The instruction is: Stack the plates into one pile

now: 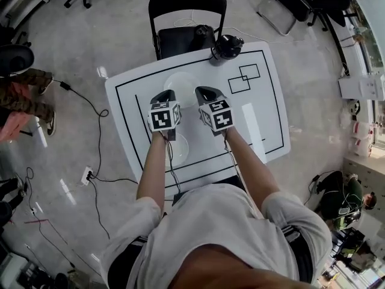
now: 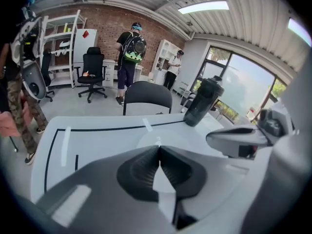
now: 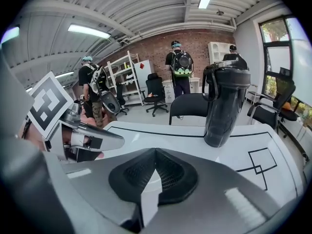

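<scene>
Plates lie apart on the white table [image 1: 269,104]. The far plate [image 1: 180,82] sits just beyond the grippers, and the near plate [image 1: 182,147] lies beside the left forearm. They are not stacked. A black line [image 1: 125,116] frames the tabletop, with two overlapping squares [image 1: 243,78] drawn at its right. A black bottle [image 1: 228,46] stands at the far edge, in front of a black folding chair [image 1: 186,14]. The left gripper [image 1: 163,94] and right gripper [image 1: 206,93] hover side by side over the middle, each with jaws pressed together on nothing. Grey concrete floor [image 1: 78,41] surrounds the table, crossed by cables [image 1: 96,110]. The gripper views show a brick wall [image 2: 109,21], white shelves [image 2: 61,38], an office chair [image 2: 92,67], big windows [image 2: 243,87] and a person [image 2: 129,52] wearing a backpack.
</scene>
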The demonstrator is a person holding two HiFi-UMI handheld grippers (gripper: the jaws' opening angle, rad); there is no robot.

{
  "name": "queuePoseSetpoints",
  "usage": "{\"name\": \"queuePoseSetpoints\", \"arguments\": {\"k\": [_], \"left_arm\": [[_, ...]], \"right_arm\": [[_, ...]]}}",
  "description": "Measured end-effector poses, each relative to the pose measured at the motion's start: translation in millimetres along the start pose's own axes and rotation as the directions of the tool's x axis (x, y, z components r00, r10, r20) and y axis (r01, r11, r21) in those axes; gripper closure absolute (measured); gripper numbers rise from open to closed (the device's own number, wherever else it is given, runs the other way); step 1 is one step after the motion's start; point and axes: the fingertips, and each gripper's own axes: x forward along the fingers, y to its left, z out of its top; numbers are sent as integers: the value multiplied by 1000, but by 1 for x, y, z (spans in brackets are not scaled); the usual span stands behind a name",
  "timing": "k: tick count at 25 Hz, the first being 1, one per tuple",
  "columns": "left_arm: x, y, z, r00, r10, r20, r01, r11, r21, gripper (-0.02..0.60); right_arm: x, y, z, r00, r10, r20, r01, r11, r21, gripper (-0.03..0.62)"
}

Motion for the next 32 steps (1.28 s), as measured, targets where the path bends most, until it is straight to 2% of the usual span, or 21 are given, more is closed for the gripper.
{"name": "queuePoseSetpoints", "arguments": {"k": [7,8,9,10,11,20,26,32], "left_arm": [[14,29,1,998,68,18,-68,998,-10,578],[16,32,1,998,68,19,-67,998,-17,571],[19,33,0,998,62,10,-62,998,-20,492],[22,34,-3,998,55,-4,-55,998,-19,438],[26,34,-6,999,48,-20,-48,999,-17,433],[41,40,-21,997,31,-77,-33,999,-30,428],[44,39,-22,996,43,-84,-45,999,-25,428],[44,29,-23,996,35,-86,-38,999,-35,394]], "right_arm": [[21,-12,-14,999,-29,-34,30,999,25,590],[24,-14,-15,999,-29,-34,30,999,31,559],[27,-15,-16,999,-26,-35,28,999,38,508],[29,-16,-18,999,-24,-39,26,999,43,486],[32,-18,-20,999,-22,-45,24,998,50,480],[53,-26,-30,996,1,-91,11,991,131,347],[62,-23,-39,991,43,-124,-16,976,215,329],[62,-15,-37,992,62,-113,-36,974,223,329]]}}
